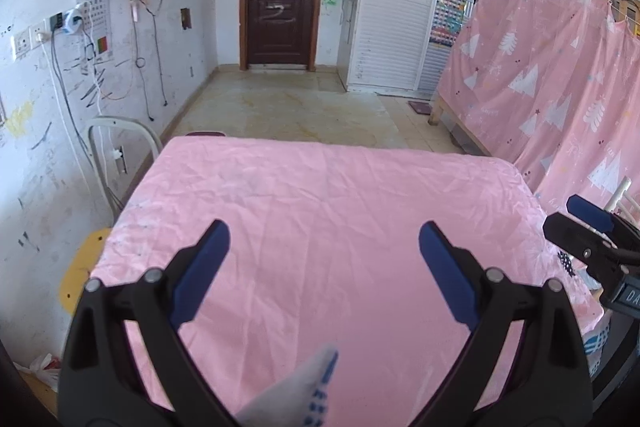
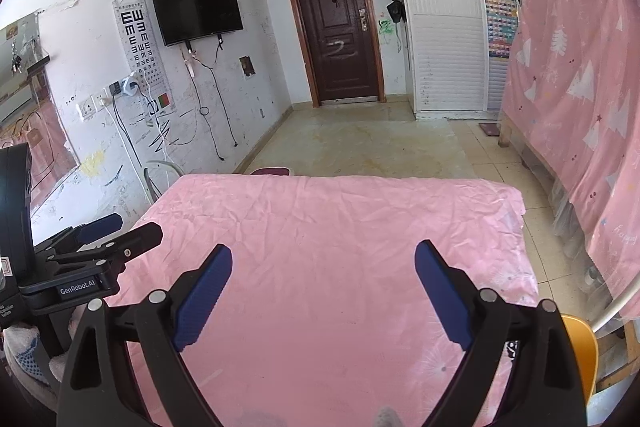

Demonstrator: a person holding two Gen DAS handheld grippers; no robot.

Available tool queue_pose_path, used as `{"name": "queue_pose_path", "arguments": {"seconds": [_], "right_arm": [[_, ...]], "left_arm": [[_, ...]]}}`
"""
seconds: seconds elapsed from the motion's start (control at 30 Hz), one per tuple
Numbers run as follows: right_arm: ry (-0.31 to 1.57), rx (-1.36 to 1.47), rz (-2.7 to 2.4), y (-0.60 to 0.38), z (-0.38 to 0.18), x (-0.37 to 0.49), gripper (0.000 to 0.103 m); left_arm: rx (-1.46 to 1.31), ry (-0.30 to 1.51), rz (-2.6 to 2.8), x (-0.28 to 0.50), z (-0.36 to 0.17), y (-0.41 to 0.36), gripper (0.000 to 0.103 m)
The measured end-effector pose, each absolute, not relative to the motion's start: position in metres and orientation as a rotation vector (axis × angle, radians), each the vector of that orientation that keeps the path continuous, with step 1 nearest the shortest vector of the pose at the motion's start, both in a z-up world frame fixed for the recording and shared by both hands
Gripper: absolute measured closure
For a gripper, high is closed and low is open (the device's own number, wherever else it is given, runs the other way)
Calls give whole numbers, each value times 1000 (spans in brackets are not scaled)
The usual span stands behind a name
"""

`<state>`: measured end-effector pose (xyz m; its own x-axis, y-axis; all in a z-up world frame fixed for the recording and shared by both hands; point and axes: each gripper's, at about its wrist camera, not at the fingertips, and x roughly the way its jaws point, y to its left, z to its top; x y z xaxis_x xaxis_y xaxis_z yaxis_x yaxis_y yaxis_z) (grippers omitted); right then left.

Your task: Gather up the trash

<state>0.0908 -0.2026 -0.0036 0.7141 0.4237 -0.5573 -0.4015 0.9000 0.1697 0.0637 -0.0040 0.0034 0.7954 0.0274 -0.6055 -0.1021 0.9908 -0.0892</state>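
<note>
Oddly, no trash showed anywhere on the pink tablecloth [image 1: 328, 211] in either wrist view, so where the task's thing lay could not be told from these pictures; the only candidate was a crumpled white bag [image 1: 42, 367] on the floor by the scuffed wall, low at the left edge of the left wrist view. The left gripper [image 1: 324, 247] hung over the cloth with its blue pads spread wide and nothing between them, only bare fabric showing in the gap. The right gripper [image 2: 323, 269] was likewise released, its jaws standing wide apart over the cloth and empty. Each gripper appeared at the edge of the other's view, so the two were close beside one another. A gloved fingertip [image 1: 308, 387] poked into the bottom of the left view. The risks, as I judged them, were these: with both claws side by side, a sweep toward the floor on the left could knock one tool against the other; a low pass could snag the wrinkled cloth and drag it off the table; and reaching for the bag meant going near the white chair frame [image 1: 120, 147] and the hanging cables [image 1: 156, 75], which a finger could catch.
</note>
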Motion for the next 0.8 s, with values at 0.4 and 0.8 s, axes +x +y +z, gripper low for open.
{"name": "queue_pose_path", "arguments": {"seconds": [0.4,0.8], "right_arm": [[628,23,473,-188,-3,90,19],[629,20,473,-187,-4,91,17]], "left_arm": [[-136,651,94,60,0,10,11],[-147,654,107,61,-1,16,11]]}}
